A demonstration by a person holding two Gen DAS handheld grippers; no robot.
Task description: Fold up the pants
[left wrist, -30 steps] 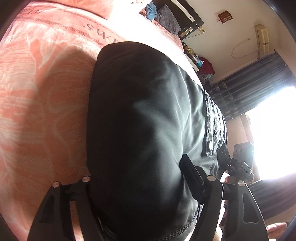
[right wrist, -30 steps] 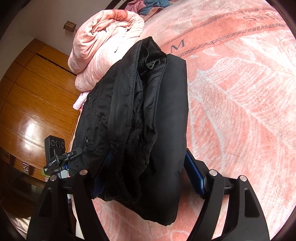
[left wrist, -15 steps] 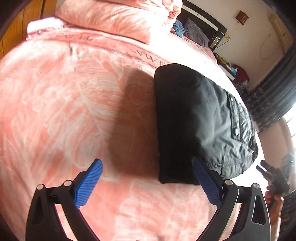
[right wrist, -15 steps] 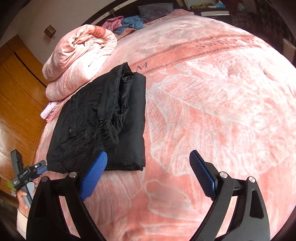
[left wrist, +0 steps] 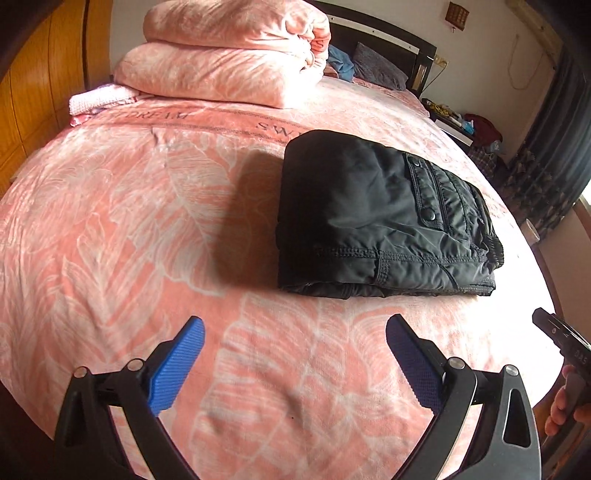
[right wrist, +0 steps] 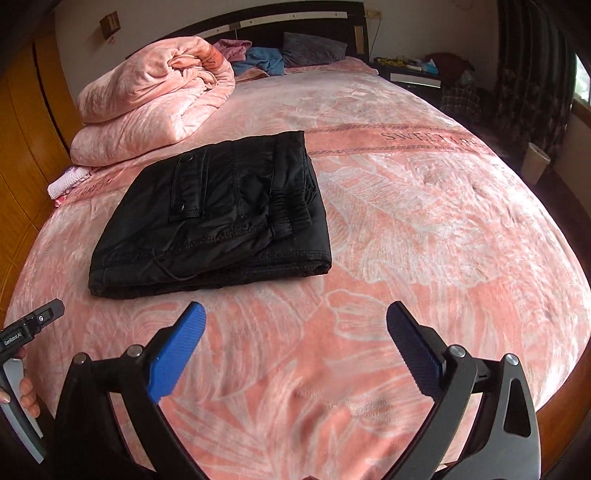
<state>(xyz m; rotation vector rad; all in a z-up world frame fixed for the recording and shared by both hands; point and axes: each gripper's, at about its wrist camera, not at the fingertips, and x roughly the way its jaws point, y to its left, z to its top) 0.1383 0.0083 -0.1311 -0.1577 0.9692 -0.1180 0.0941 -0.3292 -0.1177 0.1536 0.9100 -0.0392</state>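
Left wrist view:
- Noted left gripper (left wrist: 294, 325) with jaws spread to full width. Gripped nothing between the blue pads (left wrist: 177, 365); saw only pink bedspread (left wrist: 110, 240) in the gap.
- Located folded black pants (left wrist: 369, 214) at 1 o'clock from the jaws, lying flat on the bedspread, clear of both pads. Observed the snap pocket flap facing up and the stitched hem edge facing the gripper.
- Found a folded pink quilt (left wrist: 229, 55) at 11 o'clock, beyond the pants, stacked near the head of the bed.
- Caught the right hand (left wrist: 565, 402) at 3 o'clock, at the frame edge, wrapped on a black tool handle.

Right wrist view:
- Noted right gripper (right wrist: 295, 308) with jaws wide apart and opening. Held nothing between them; saw bare bedspread only in the gap.
- Located the pants at 11 o'clock from the jaws, near but apart from the left pad, squared into a flat rectangle with the elastic waistband on top and a loose drawcord trailing over the near edge.
- Found the quilt at 11 o'clock, farther back, just beyond the pants.
- Noted a dark headboard (right wrist: 295, 18) and grey pillow (right wrist: 314, 50) at 12 o'clock, dark curtains (right wrist: 524, 74) at 2 o'clock, a wooden wardrobe (right wrist: 22, 147) at 10 o'clock.
- Caught the left hand (right wrist: 26, 395) at 8 o'clock, on its handle.
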